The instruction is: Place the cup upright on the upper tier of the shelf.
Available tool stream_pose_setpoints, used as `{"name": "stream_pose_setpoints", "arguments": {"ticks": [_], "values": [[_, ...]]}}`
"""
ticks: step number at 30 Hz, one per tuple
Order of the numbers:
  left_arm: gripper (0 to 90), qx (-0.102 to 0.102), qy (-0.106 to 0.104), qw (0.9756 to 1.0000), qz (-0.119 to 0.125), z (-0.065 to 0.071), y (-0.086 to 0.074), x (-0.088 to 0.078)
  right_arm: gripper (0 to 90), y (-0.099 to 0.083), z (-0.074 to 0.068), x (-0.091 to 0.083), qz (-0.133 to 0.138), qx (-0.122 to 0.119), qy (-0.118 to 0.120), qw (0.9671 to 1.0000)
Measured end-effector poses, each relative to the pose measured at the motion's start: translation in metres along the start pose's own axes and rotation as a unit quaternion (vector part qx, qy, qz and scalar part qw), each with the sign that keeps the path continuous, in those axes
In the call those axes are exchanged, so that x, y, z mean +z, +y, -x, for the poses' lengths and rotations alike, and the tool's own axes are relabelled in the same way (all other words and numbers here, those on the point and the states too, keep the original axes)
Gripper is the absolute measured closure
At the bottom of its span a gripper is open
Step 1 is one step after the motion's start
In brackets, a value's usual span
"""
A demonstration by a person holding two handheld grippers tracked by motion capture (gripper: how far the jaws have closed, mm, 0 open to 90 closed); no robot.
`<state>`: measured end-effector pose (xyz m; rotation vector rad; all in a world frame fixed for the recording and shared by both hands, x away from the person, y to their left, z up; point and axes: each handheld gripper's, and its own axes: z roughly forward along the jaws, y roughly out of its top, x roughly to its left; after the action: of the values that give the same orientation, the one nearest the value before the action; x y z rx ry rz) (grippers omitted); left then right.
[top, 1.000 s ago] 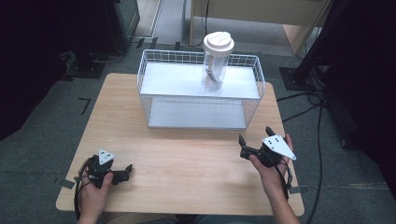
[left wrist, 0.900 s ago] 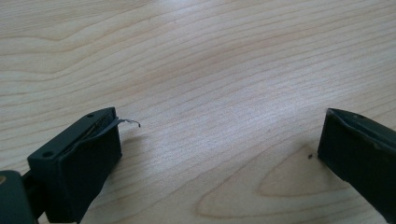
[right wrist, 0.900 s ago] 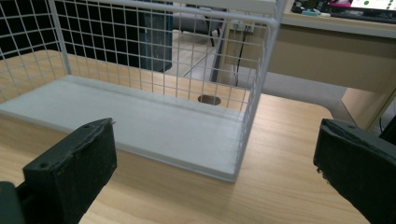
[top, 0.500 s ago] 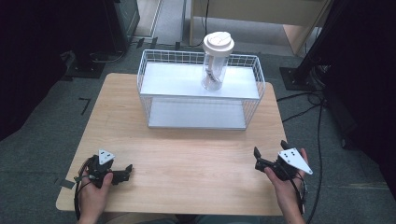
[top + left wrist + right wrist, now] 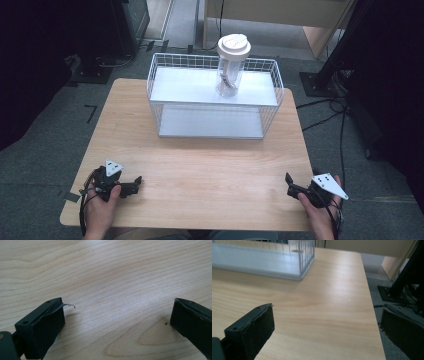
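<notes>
Lidded clear jar (image 5: 232,67): one item, upright on the top shelf of the wire basket (image 5: 165,107), toward the shelf's right half, white lid uppermost, some dark contents inside that cannot be made out.

Near edge of table (image 5: 210,165), left: left gripper (image 5: 134,181), held in a hand at the front left corner. Jaws spread wide, nothing between them; in the left gripper view bare wood grain lies between the two black jaws. A thin sliver of pad lining curls off the tip of its left jaw.

Near edge, right: right gripper (image 5: 288,181), held in a hand at the front right corner, grey plate on top. Jaws likewise parted and empty; the right gripper view (image 5: 327,322) looks along them over the tabletop toward the basket's near right corner (image 5: 300,277).

Middle of table: bare wood, nothing lying on it.

Far half: white wire basket, two tiers, its long side running across the table.

Relation governing the coming move: the jar stands well apart from both grippers, forward of them and raised on the shelf; its long axis is vertical. It sits right of the table's centre line, so the right gripper is judged the nearer and the likelier to reach, forward and up, above the basket's rim.
</notes>
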<state>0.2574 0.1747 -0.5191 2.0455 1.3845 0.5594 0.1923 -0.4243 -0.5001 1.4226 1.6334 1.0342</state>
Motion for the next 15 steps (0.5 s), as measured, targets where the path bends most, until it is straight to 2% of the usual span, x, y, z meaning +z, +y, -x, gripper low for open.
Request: {"name": "stream_pose_setpoints", "arguments": {"ticks": [6,9,11,12,13,14,15], "values": [[0.0,0.0,0.0,1.0,0.0,0.0,0.0,0.0,0.0,-0.016,0.006,-0.001,-0.043,0.001,0.003,0.9991],[0.0,0.0,0.0,1.0,0.0,0.0,0.0,0.0,0.0,-0.023,0.007,0.001,-0.077,-0.006,0.001,0.997],[0.0,0.0,0.0,1.0,0.0,0.0,0.0,0.0,0.0,-0.023,0.007,0.0,-0.08,-0.008,-0.001,0.9967],[0.0,0.0,0.0,1.0,0.0,0.0,0.0,0.0,0.0,-0.023,0.006,0.001,-0.092,-0.008,-0.001,0.9957],[0.0,0.0,0.0,1.0,0.0,0.0,0.0,0.0,0.0,-0.024,0.006,0.003,-0.116,-0.005,-0.003,0.9932],[0.0,0.0,0.0,1.0,0.0,0.0,0.0,0.0,0.0,-0.024,0.006,0.003,-0.116,-0.005,-0.003,0.9932],[0.0,0.0,0.0,1.0,0.0,0.0,0.0,0.0,0.0,-0.024,0.005,0.005,-0.128,-0.002,-0.007,0.9917]]}}
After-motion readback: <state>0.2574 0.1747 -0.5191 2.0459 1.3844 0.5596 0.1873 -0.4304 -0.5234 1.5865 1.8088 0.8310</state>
